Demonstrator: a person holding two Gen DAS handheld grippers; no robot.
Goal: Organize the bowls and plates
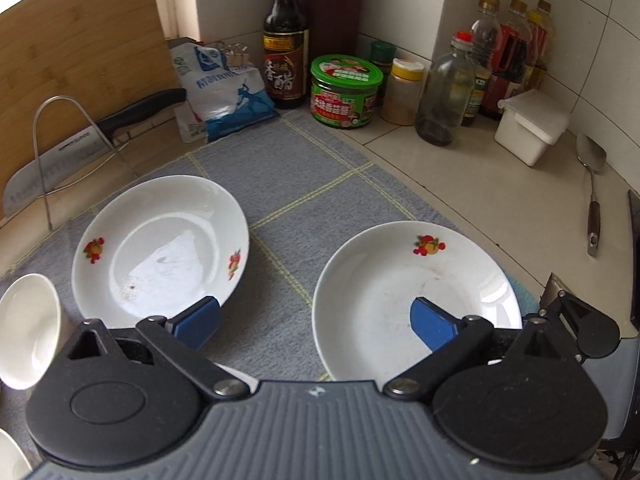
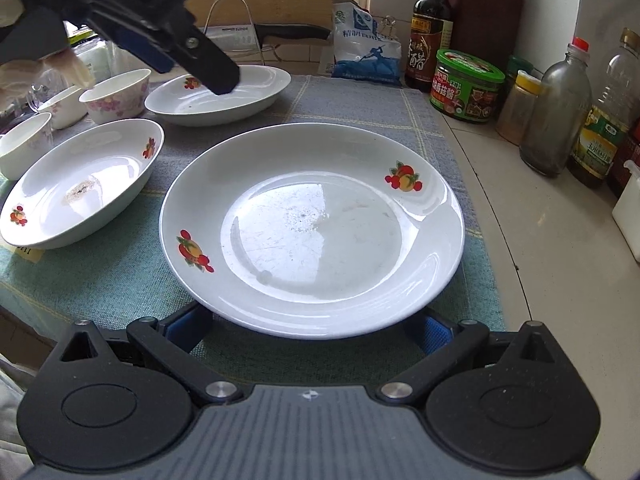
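Observation:
Three white plates with fruit decals lie on a grey-green cloth [image 2: 120, 280]. The largest plate [image 2: 312, 228] is nearest my right gripper [image 2: 310, 332], which is open, its blue pads on either side of the near rim and partly tucked under it. A second plate [image 2: 80, 184] lies to its left and a third plate [image 2: 224, 104] further back. My left gripper [image 2: 194, 75] hangs open over the third plate. In the left wrist view the left gripper [image 1: 316, 324] is spread above the gap between that plate [image 1: 160, 248] and the large plate [image 1: 416, 292]. Three small bowls [image 2: 116, 94] stand at the left.
A knife on a wire rack [image 1: 80, 136], a salt bag [image 1: 224, 92], a dark vinegar bottle [image 1: 284, 52], a green jar [image 1: 344, 92], several bottles [image 1: 444, 96] and a white box [image 1: 532, 126] line the tiled back wall. A spatula [image 1: 592, 184] lies on the counter at the right.

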